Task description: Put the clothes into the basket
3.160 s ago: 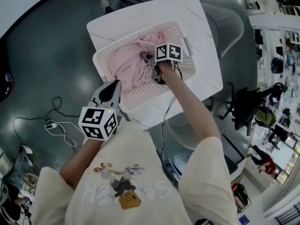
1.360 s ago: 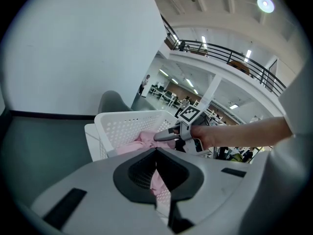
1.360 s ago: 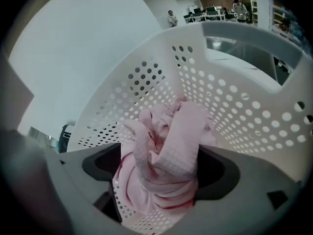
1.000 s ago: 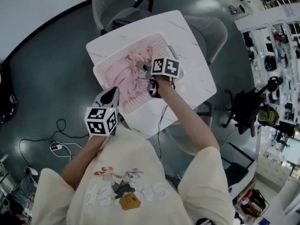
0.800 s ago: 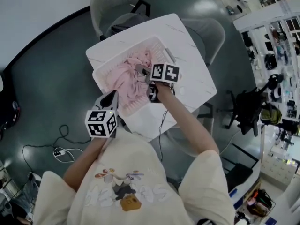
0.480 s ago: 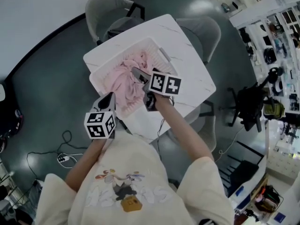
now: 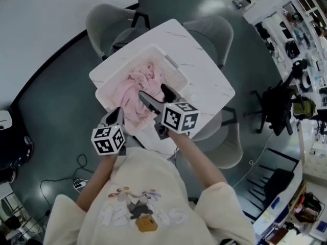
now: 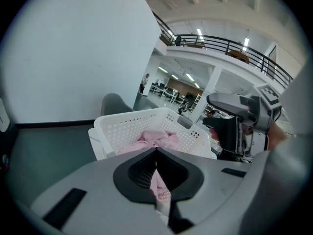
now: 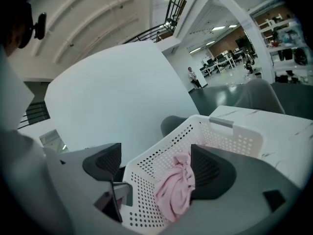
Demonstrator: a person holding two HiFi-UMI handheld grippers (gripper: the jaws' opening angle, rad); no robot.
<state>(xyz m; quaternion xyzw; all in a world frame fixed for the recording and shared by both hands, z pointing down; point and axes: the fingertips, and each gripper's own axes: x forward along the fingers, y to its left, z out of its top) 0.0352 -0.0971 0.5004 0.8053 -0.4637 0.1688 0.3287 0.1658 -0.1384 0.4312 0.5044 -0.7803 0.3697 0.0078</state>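
Pink clothes [image 7: 134, 92] lie bunched inside the white perforated basket [image 7: 108, 95] on the white marble table [image 7: 204, 80]. My right gripper [image 7: 153, 97] hovers above the basket's near right side, jaws open and holding nothing. In the right gripper view the basket [image 9: 215, 133] and the pink clothes [image 9: 176, 190] show between the spread pads of the right gripper [image 9: 156, 166]. My left gripper [image 7: 117, 115] sits at the basket's near edge, shut and empty. In the left gripper view the left gripper [image 8: 156, 156] has its pads pressed together, with the basket [image 8: 128, 123] and pink clothes [image 8: 157, 139] just ahead.
Grey chairs [image 7: 104, 18] ring the table, one at the far left, one at the far right [image 7: 212, 27] and one near right [image 7: 225, 147]. A cable and plug [image 7: 79, 170] lie on the dark floor at left. A black office chair [image 7: 278, 103] stands to the right.
My right gripper has come up out of the basket and back toward me, open, with the pink clothes left inside. The left gripper stays near the basket's front edge.
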